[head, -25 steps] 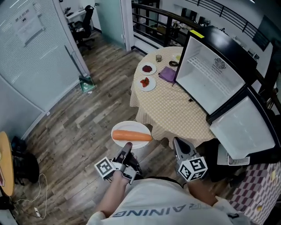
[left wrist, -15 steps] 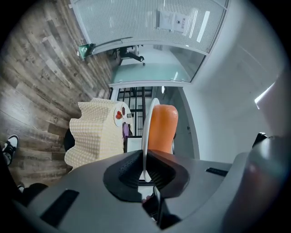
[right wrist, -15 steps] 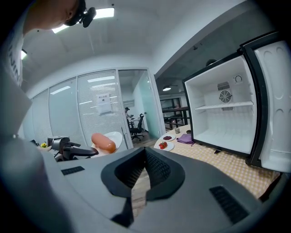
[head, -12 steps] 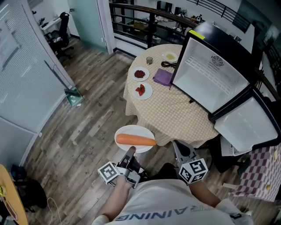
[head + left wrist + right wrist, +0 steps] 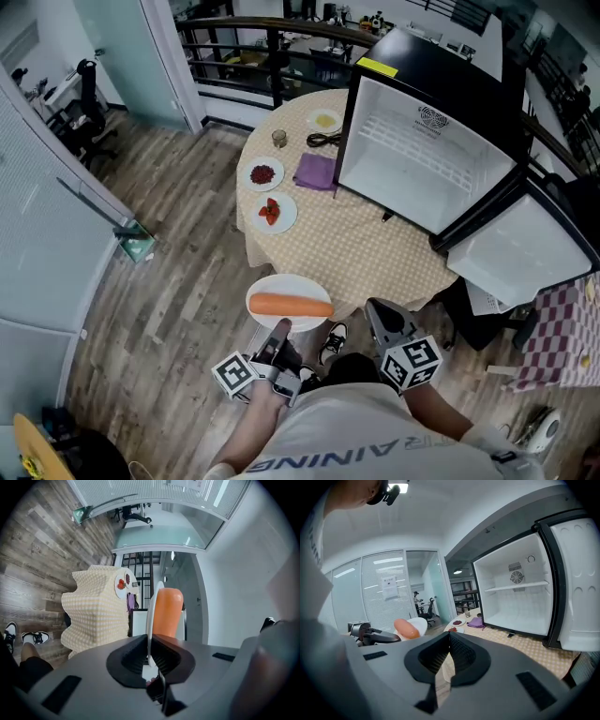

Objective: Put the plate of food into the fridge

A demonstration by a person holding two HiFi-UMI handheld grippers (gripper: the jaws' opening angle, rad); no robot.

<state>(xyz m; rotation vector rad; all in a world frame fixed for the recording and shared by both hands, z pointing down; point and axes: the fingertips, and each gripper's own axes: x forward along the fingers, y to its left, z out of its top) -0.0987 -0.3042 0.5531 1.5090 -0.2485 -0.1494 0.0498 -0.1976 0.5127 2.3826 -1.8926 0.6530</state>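
A white plate (image 5: 289, 292) carrying a whole carrot (image 5: 290, 305) is held out level over the wooden floor, just short of the table's near edge. My left gripper (image 5: 279, 329) is shut on the plate's near rim; in the left gripper view the rim (image 5: 151, 616) runs edge-on between the pads with the carrot (image 5: 167, 611) behind it. My right gripper (image 5: 377, 316) hangs beside it to the right, shut with nothing in it. The small black fridge (image 5: 424, 155) stands on the table with its white inside bare and its door (image 5: 514, 255) swung wide to the right; it also shows in the right gripper view (image 5: 516, 597).
The round table (image 5: 352, 246) has a yellow checked cloth. On its far left lie two small plates of red food (image 5: 271, 212), a purple cloth (image 5: 314, 171), a cup (image 5: 279, 139) and a black cable. A railing runs behind. The person's shoe (image 5: 329, 342) is below the plate.
The person has walked closer to the table. Both grippers and the plate with the carrot have moved toward its near edge. The left grip on the rim is unchanged.
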